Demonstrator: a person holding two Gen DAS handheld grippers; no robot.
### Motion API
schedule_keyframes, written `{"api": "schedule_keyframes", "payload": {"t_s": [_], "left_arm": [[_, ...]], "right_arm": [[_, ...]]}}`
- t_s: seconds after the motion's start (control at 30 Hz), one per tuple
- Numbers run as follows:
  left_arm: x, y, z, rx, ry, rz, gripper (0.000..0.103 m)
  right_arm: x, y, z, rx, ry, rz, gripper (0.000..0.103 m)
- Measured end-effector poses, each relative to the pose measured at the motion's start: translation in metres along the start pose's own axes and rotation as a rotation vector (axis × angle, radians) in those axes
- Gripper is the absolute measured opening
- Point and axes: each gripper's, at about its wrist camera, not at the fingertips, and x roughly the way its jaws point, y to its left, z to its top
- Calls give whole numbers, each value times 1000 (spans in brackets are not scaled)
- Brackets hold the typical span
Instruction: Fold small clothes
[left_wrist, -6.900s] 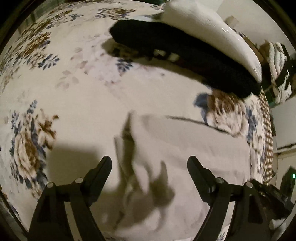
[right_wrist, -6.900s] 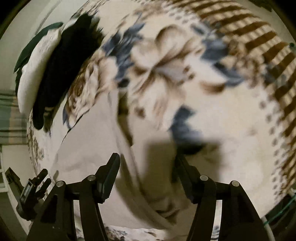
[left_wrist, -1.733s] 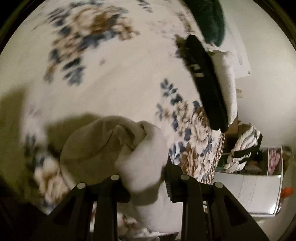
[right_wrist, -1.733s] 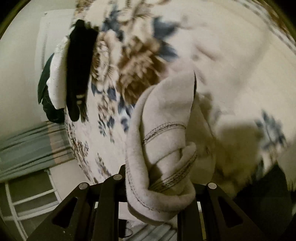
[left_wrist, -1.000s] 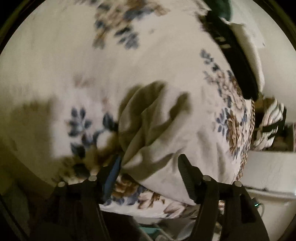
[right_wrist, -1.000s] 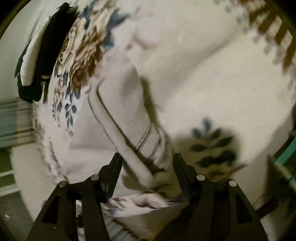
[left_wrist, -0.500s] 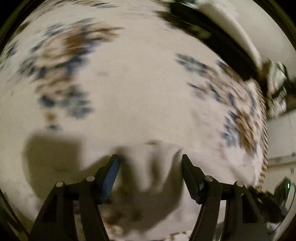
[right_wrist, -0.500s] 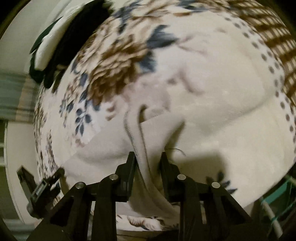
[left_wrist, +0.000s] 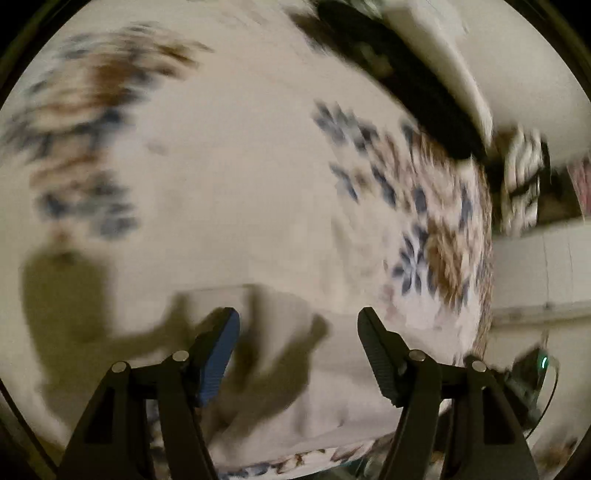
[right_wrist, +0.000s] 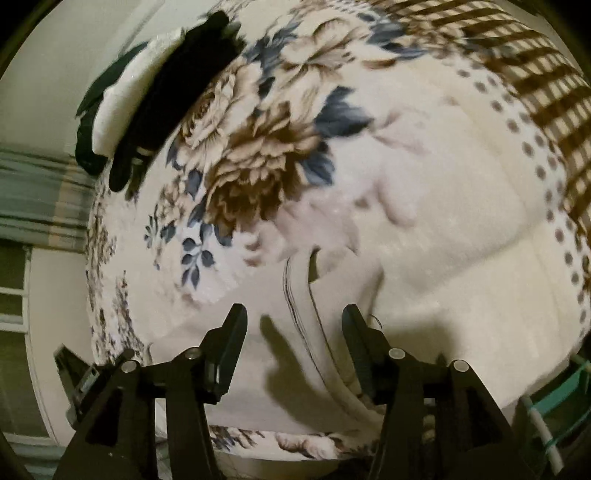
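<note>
A cream garment (left_wrist: 295, 387) lies spread on the floral blanket (left_wrist: 240, 184) near the bed's front edge. My left gripper (left_wrist: 297, 317) hovers over the garment's far edge, open, with nothing pressed between its pads; this view is blurred. In the right wrist view the same garment (right_wrist: 273, 343) shows a stitched hem (right_wrist: 295, 295) that runs between the fingers of my right gripper (right_wrist: 293, 312). Those jaws are opening, and the pads stand clear of the cloth on both sides.
Folded clothes are stacked at the far end of the bed: a black piece (right_wrist: 177, 81) on a white one (right_wrist: 129, 88), with dark green (right_wrist: 88, 125) behind. Shelves with striped cloth (left_wrist: 521, 184) stand beyond the bed's right edge. The blanket's checked border (right_wrist: 535, 74) marks the far right.
The right gripper, shut on the hem half a second ago, has spread its jaws and let the cloth go. The left gripper's jaws have stayed apart while it slid across the bed.
</note>
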Motion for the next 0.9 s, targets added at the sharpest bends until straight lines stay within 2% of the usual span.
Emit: {"api": "schedule_keyframes", "payload": {"t_s": [0.07,0.1,0.13,0.17,0.2,0.23,0.3,0.33,0.37,0.43,0.47,0.5,0.53,0.57,0.6,0.63,0.67,0.7,0.73,0.77,0.8,0.83,0.9], "left_arm": [[21,-7,3,50,51,12,64],[26,-9,5,71,47,30,61],[26,-9,5,72,35,15,57],[20,-5,5,59,22,-18,49],[11,2,4,36,8,-51,28],[4,9,4,14,-2,-83,20],[-10,30,1,-84,-26,-162,16],[-14,46,-3,-154,-27,-183,16],[-14,59,-5,-200,-33,-153,16],[-9,78,-10,-239,-25,-83,14],[-8,81,-11,-254,-22,-88,16],[-10,80,-11,-263,-27,-97,17],[-12,74,-10,-256,-32,-105,19],[-15,68,-9,-237,-36,-114,23],[-21,62,-7,-217,-40,-120,34],[-25,51,-7,-193,-52,-144,46],[-28,46,-6,-173,-54,-162,54],[-32,38,-7,-153,-65,-187,64],[-33,35,-8,-143,-68,-208,69],[-33,30,-9,-125,-64,-225,74],[-31,28,-9,-107,-59,-228,86],[-25,26,-12,-79,-43,-208,90],[-4,27,-16,-63,22,-130,90]], "right_arm": [[19,1,6,-18,59,-17,56],[26,1,7,-19,78,-22,56],[36,-1,8,-19,107,-13,53],[39,-2,9,-7,112,12,32],[42,-3,9,10,122,40,24],[42,-4,10,25,141,77,21],[37,-6,10,59,159,161,18],[34,-12,9,108,176,244,17],[33,-21,7,188,198,340,15],[36,-41,5,293,207,406,14],[38,-49,6,312,203,379,14],[39,-54,8,307,190,316,14],[40,-56,10,279,178,256,14],[41,-54,11,254,178,234,16],[39,-50,12,231,178,216,20],[36,-42,13,193,179,187,34],[32,-38,14,162,173,170,56],[27,-32,13,131,159,157,66],[22,-28,12,105,148,156,78],[20,-23,10,69,145,168,84],[19,-21,10,53,148,171,88],[22,-18,7,23,162,160,92],[31,-18,3,-19,195,146,92]]}}
